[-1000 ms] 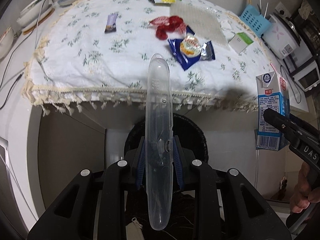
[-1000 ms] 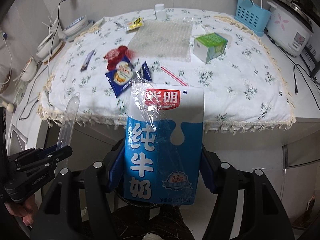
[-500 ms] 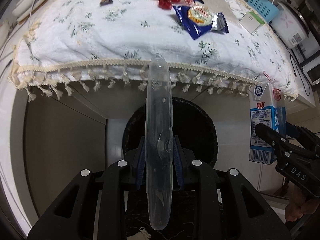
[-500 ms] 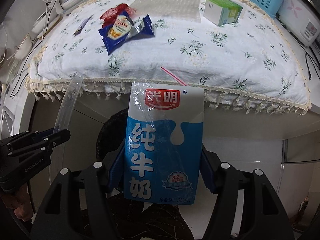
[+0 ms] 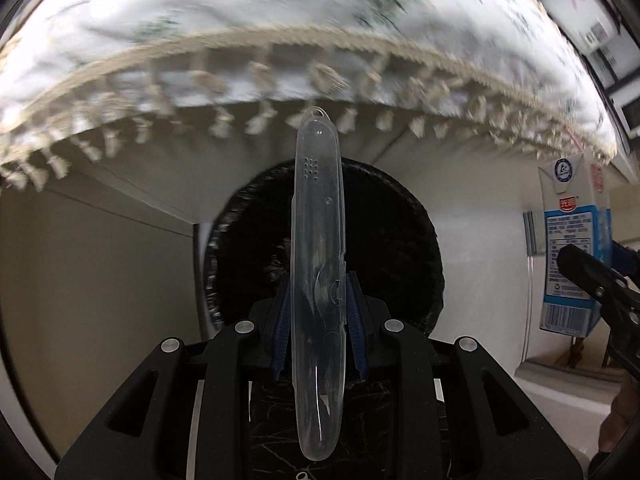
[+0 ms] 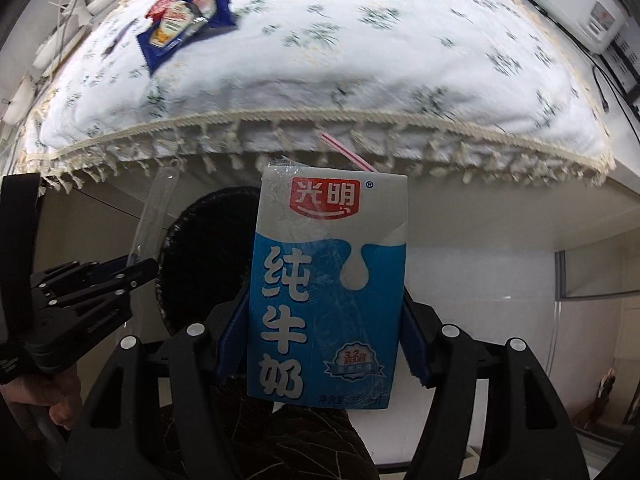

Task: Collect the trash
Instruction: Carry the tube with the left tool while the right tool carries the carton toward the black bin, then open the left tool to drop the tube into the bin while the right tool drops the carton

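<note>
Holding two pieces of trash, we hang both claws over the black trash bin [image 5: 396, 232] below the table's edge. Our left gripper [image 5: 318, 320] pinches a clear plastic case [image 5: 318, 280] low on its length, the blue pads pressed against its sides, and the case stands up in front of the bin's dark mouth. Our right gripper [image 6: 324, 336] clamps a blue milk carton [image 6: 326, 288] by its two sides, upright, a striped straw [image 6: 346, 152] poking from the top. Behind hangs the fringed floral tablecloth [image 6: 360, 64], where a blue snack wrapper [image 6: 184, 28] lies near the far left
</note>
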The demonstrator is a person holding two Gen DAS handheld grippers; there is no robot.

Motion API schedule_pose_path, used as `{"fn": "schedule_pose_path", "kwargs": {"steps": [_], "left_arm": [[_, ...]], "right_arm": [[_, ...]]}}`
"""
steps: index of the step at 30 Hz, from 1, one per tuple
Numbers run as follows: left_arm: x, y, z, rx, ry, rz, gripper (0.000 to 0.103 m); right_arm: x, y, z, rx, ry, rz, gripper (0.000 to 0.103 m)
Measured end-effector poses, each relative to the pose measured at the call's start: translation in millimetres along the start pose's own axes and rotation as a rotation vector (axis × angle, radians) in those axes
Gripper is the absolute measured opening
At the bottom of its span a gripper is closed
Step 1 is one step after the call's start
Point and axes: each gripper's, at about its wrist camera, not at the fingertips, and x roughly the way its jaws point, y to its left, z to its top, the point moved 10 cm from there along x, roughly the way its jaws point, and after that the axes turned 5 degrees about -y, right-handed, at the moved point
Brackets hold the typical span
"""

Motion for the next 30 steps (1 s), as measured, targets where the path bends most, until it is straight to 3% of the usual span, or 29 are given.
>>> {"fn": "schedule_pose_path", "kwargs": {"steps": [4, 8, 14, 17, 30], "left_arm": [[8.2, -18.9, -4.0, 0.055, 0.007, -0.03, 0.026], [6.3, -22.1, -3.9, 0.067, -0.008, -0.025, 0.061], [-11.9, 1.7, -4.6, 0.041, -0.048, 0.009, 0.091], [-23.6, 16.6, -3.3, 0.007, -0.084, 0.033, 0.097], [-54.1, 73.1, -11.1, -0.11, -0.127, 0.087, 0.097]], "right_arm": [[1.4, -7.5, -6.5, 0.021, 0.012, -0.012, 0.062], [6.5, -6.6, -11.4, 0.025, 0.023, -0.008, 0.062], [17.9, 17.4, -14.3, -0.001, 0.03, 0.018, 0.062], [22.1, 28.5, -12.7, -0.02, 0.037, 0.031, 0.062], [53.0, 85.5, -13.6, -0.114, 0.068, 0.079, 0.062]]}}
